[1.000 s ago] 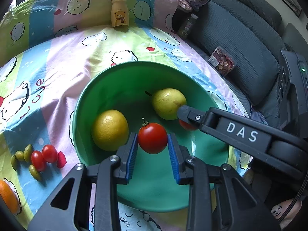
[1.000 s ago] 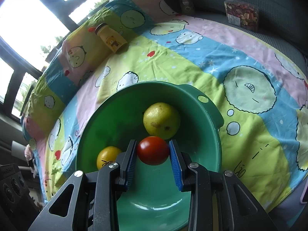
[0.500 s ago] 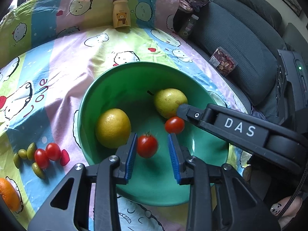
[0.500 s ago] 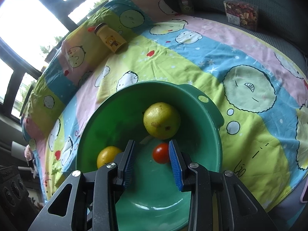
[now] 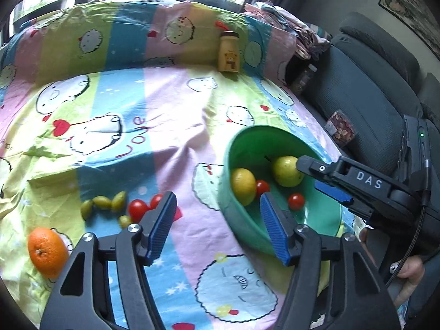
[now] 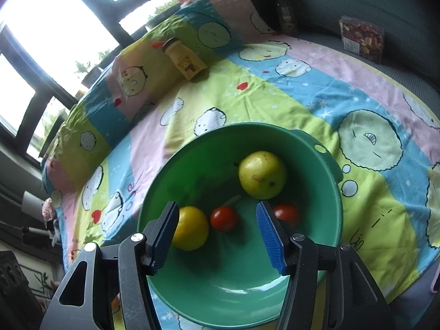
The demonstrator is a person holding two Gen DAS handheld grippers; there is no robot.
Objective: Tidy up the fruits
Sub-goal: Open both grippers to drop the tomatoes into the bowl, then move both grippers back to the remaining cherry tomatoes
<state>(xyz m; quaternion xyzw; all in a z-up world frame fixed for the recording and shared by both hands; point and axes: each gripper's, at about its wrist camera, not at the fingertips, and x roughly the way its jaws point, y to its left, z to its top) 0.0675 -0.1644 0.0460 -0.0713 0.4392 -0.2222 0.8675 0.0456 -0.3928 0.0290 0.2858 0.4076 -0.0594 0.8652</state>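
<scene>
A green bowl (image 6: pixel 316 209) (image 5: pixel 247 148) on the patterned sheet holds a pear (image 6: pixel 262 174), a lemon (image 6: pixel 191 228) and two cherry tomatoes (image 6: pixel 224 218) (image 6: pixel 287 214). My right gripper (image 6: pixel 217 233) is open and empty above the bowl; it also shows in the left wrist view (image 5: pixel 324 178). My left gripper (image 5: pixel 216 224) is open and empty over the sheet, left of the bowl. To its left lie two cherry tomatoes (image 5: pixel 137 209), several green olives (image 5: pixel 103 202) and an orange (image 5: pixel 46 251).
A yellow bear bottle (image 5: pixel 228 52) (image 6: pixel 185 62) stands at the far side of the sheet. A dark sofa (image 5: pixel 371 88) with a packet of dried fruit (image 5: pixel 341 132) (image 6: pixel 361 38) and a dark jar (image 5: pixel 304 78) lies to the right.
Both grippers opened and dropped their cherry tomatoes into the bowl. My left gripper then swung left and back, away from the bowl, toward the loose fruit on the sheet.
</scene>
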